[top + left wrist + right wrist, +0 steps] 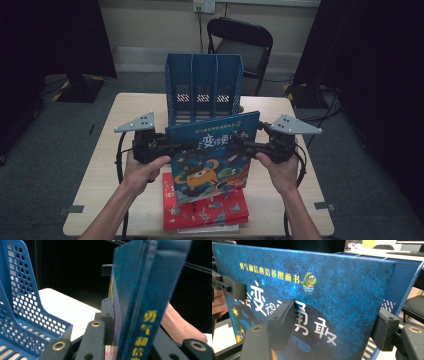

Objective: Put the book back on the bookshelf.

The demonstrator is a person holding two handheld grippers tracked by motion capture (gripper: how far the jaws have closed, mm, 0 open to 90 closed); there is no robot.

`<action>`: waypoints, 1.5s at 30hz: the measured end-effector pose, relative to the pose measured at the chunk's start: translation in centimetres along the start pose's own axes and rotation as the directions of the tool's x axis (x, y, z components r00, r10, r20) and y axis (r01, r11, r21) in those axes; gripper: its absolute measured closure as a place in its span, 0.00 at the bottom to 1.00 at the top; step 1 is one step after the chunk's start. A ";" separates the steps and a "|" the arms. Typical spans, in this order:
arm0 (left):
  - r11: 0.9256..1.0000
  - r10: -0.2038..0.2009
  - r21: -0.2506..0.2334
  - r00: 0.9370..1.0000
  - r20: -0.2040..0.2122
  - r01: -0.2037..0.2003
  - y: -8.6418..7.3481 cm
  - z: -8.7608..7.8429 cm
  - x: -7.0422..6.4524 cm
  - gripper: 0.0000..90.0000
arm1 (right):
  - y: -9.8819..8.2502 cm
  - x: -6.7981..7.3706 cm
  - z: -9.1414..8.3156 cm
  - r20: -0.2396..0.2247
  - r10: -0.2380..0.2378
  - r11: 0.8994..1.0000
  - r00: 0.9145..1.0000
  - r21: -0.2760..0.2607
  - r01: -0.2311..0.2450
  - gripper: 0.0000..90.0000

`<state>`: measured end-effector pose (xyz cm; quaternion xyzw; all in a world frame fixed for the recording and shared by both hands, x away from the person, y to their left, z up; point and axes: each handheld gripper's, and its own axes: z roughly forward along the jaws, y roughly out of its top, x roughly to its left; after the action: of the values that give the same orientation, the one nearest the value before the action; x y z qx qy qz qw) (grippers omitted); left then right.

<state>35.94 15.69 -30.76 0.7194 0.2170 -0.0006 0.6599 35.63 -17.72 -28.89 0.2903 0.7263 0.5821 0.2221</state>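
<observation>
Above the red book stack point(210, 210), both grippers clamp a glossy, mottled-blue hardcover picture book point(212, 155). Left gripper point(167, 145) pinches its spine edge; right gripper point(247, 145) grips the opposite edge. Behind stands a perforated blue plastic file rack point(204, 87).

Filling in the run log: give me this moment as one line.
left claw: shut on blue book | right claw: cannot tell | book: lifted above red book | rack: behind
</observation>
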 end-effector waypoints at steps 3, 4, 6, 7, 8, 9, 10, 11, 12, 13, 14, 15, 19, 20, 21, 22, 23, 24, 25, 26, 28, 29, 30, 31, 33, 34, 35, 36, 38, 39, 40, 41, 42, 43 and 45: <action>1.000 0.013 -0.006 1.000 -0.015 -0.013 -0.6 -0.6 0.1 0.87 | -0.5 0.5 0.2 -0.029 -0.010 1.000 1.000 -0.010 0.010 0.33; 1.000 0.013 -0.006 1.000 -0.015 -0.013 -0.6 -0.6 0.1 0.87 | -0.5 0.5 0.2 -0.029 -0.010 1.000 1.000 -0.010 0.010 0.33; 1.000 0.014 -0.010 1.000 -0.005 -0.014 -0.7 -0.6 0.0 0.87 | -0.9 0.8 0.1 -0.027 -0.016 1.000 1.000 -0.026 0.015 0.33; 1.000 0.021 -0.014 1.000 0.008 -0.021 -0.7 -0.4 -0.1 0.88 | -1.1 0.7 -0.1 -0.041 -0.004 0.999 0.999 -0.042 0.002 0.33; 1.000 0.023 -0.009 1.000 0.006 -0.023 -0.7 -0.5 -0.1 0.88 | -1.3 0.6 -0.3 -0.047 0.000 0.999 0.999 -0.044 -0.002 0.33; 0.999 0.038 -0.007 0.999 0.014 -0.038 -0.6 -0.5 -0.2 0.88 | -1.4 0.7 -0.4 -0.050 -0.004 0.999 0.999 -0.052 0.001 0.33; 0.999 0.038 -0.007 0.999 0.014 -0.038 -0.6 -0.5 -0.2 0.88 | -1.6 0.7 -0.6 -0.050 -0.004 0.998 0.999 -0.059 0.001 0.33; 1.000 0.028 -0.005 0.999 0.036 -0.027 -0.7 -0.4 -0.3 0.88 | -1.8 0.8 -0.7 -0.054 -0.002 0.998 0.999 -0.065 -0.001 0.33; 1.000 0.028 -0.005 0.999 0.036 -0.027 -0.7 -0.4 -0.3 0.88 | -1.8 0.8 -0.7 -0.054 -0.002 0.998 0.999 -0.065 -0.001 0.33; 1.000 0.027 -0.004 0.999 0.039 -0.027 -0.7 -0.5 -0.4 0.88 | -1.9 0.8 -0.8 -0.057 0.000 0.997 0.998 -0.073 -0.004 0.33; 1.000 0.024 -0.007 0.999 0.036 -0.023 -0.7 -0.5 -0.5 0.88 | -2.1 0.9 -0.9 -0.061 0.006 0.997 0.998 -0.071 -0.010 0.33; 0.999 0.034 -0.002 0.999 0.031 -0.034 -0.7 -0.5 -0.6 0.89 | -2.3 0.9 -0.9 -0.057 0.002 0.998 0.998 -0.058 -0.005 0.33; 0.999 0.051 0.004 0.999 0.016 -0.051 -0.7 -0.4 -0.9 0.88 | -2.6 0.9 -0.9 -0.062 0.001 0.999 0.998 -0.042 -0.004 0.33; 0.998 0.054 0.009 0.998 0.020 -0.055 -0.7 -0.4 -1.0 0.89 | -2.8 0.9 -0.8 -0.059 -0.002 1.000 0.998 -0.029 0.000 0.34; 0.997 0.072 0.016 0.997 0.001 -0.072 -0.7 -0.5 -1.2 0.88 | -3.2 0.9 -0.7 -0.064 -0.003 1.000 0.998 -0.008 0.002 0.34; 0.997 0.072 0.016 0.997 0.001 -0.072 -0.7 -0.5 -1.2 0.88 | -3.2 0.9 -0.7 -0.064 -0.003 1.000 0.998 -0.008 0.002 0.34; 0.994 0.106 0.030 0.994 -0.005 -0.106 -0.8 -0.3 -1.5 0.89 | -3.6 1.0 -0.6 -0.060 -0.006 1.000 0.998 0.012 0.007 0.35; 0.994 0.106 0.030 0.994 -0.005 -0.106 -0.8 -0.3 -1.5 0.89 | -3.6 1.0 -0.6 -0.060 -0.006 1.000 0.998 0.012 0.007 0.35; 0.996 0.090 0.027 0.996 -0.002 -0.090 -0.8 -0.3 -1.5 0.89 | -3.9 0.9 -0.5 -0.072 0.002 1.000 0.997 0.023 -0.001 0.34; 0.996 0.091 0.021 0.996 0.003 -0.091 -0.9 -0.3 -1.5 0.89 | -4.1 0.9 -0.4 -0.078 0.007 1.000 0.997 0.031 -0.005 0.34; 0.997 0.074 0.018 0.997 0.016 -0.075 -1.0 -0.3 -1.4 0.89 | -4.9 1.0 -0.3 -0.078 0.008 0.998 0.997 0.057 -0.003 0.34; 0.996 0.090 0.024 0.996 0.009 -0.090 -0.9 -0.3 -1.6 0.89 | -5.1 1.1 -0.3 -0.079 0.007 0.998 0.997 0.064 -0.002 0.33; 0.996 0.090 0.024 0.996 0.009 -0.090 -0.9 -0.3 -1.6 0.89 | -5.1 1.1 -0.3 -0.079 0.007 0.998 0.997 0.064 -0.002 0.33; 0.996 0.086 0.028 0.996 0.010 -0.087 -0.9 -0.3 -1.7 0.89 | -5.3 1.0 -0.3 -0.086 0.007 0.997 0.996 0.072 0.000 0.33; 0.995 0.094 0.021 0.996 0.001 -0.094 -1.0 -0.3 -1.9 0.89 | -5.7 1.0 -0.3 -0.094 0.011 0.997 0.995 0.081 -0.004 0.33; 0.996 0.088 0.019 0.996 -0.006 -0.088 -1.1 -0.2 -2.0 0.89 | -5.8 1.0 -0.3 -0.092 0.012 0.996 0.996 0.084 -0.005 0.33; 0.995 0.101 0.028 0.995 -0.024 -0.101 -1.1 -0.1 -2.1 0.88 | -5.9 1.1 -0.2 -0.088 0.010 0.996 0.996 0.089 -0.002 0.32; 0.995 0.101 0.028 0.995 -0.024 -0.101 -1.1 -0.1 -2.1 0.88 | -5.9 1.1 -0.2 -0.088 0.010 0.996 0.996 0.089 -0.002 0.32; 0.993 0.114 0.042 0.993 -0.022 -0.113 -1.0 0.1 -2.2 0.88 | -5.9 1.2 -0.1 -0.085 0.007 0.996 0.996 0.092 0.001 0.31; 0.993 0.111 0.038 0.993 -0.026 -0.110 -1.1 0.2 -2.2 0.88 | -5.8 1.3 -0.1 -0.084 0.007 0.996 0.996 0.094 0.001 0.30; 0.994 0.103 0.036 0.994 -0.024 -0.102 -1.1 0.3 -2.1 0.88 | -5.8 1.3 -0.1 -0.084 0.007 0.996 0.996 0.094 0.001 0.30; 0.995 0.097 0.031 0.995 -0.019 -0.096 -1.2 0.4 -2.1 0.88 | -5.8 1.3 0.0 -0.079 0.003 0.995 0.997 0.095 0.005 0.30; 0.995 0.096 0.033 0.995 -0.022 -0.095 -1.1 0.4 -2.0 0.88 | -5.9 1.3 0.0 -0.078 0.002 0.995 0.997 0.095 0.005 0.30; 0.994 0.102 0.031 0.994 -0.029 -0.101 -1.1 0.5 -2.0 0.88 | -5.8 1.3 0.0 -0.076 0.002 0.995 0.997 0.096 0.005 0.30; 0.996 0.090 0.027 0.996 -0.019 -0.090 -1.0 1.0 -1.9 0.87 | -5.8 1.4 0.1 -0.077 0.002 0.995 0.997 0.098 0.006 0.28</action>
<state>34.21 14.15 -31.26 0.7370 0.1910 0.0337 0.6475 33.77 -17.60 -34.55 0.2775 0.7624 0.5561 0.1801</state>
